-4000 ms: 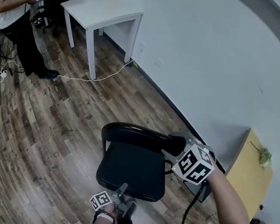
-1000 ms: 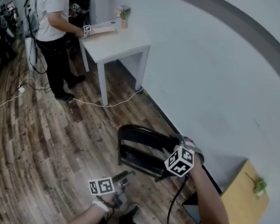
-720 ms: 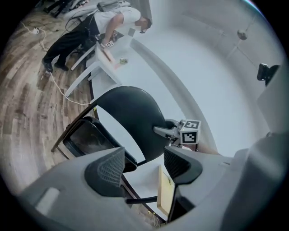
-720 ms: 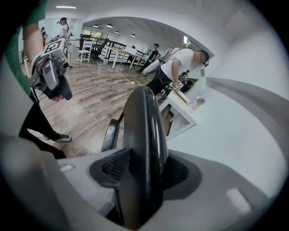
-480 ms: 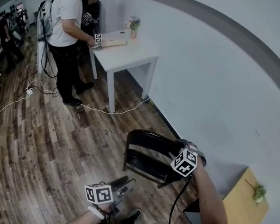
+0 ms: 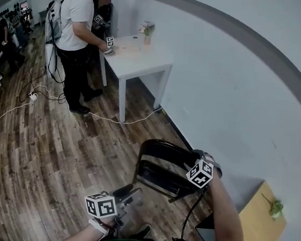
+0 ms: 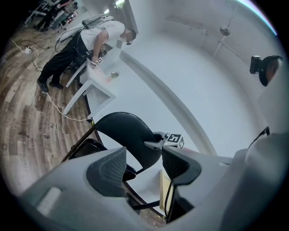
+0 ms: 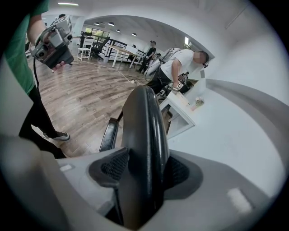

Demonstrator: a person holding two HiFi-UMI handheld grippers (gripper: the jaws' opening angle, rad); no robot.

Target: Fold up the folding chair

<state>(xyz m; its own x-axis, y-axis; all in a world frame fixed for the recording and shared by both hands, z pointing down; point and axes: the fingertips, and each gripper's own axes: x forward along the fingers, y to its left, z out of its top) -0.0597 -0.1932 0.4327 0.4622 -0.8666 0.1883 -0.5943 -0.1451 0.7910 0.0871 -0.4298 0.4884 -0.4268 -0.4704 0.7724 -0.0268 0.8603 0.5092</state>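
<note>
L gripper (image 7: 143, 163): we hold it clear of the folding chair (image 6: 152, 174), jaws closing w/ nothing btwn them. Chair stands on wood floor (image 6: 55, 149) near white wall (image 6: 239, 100), seat (image 6: 165, 184) tipped up twd backrest (image 6: 163, 148). R gripper (image 8: 143, 169): we pinch backrest's top edge, both pads on it.

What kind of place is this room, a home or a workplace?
Most likely a shared office or lab workroom: a plain white table against a bare wall, another person working at it, cables across the wood-pattern floor, and rows of desks further back.
</note>
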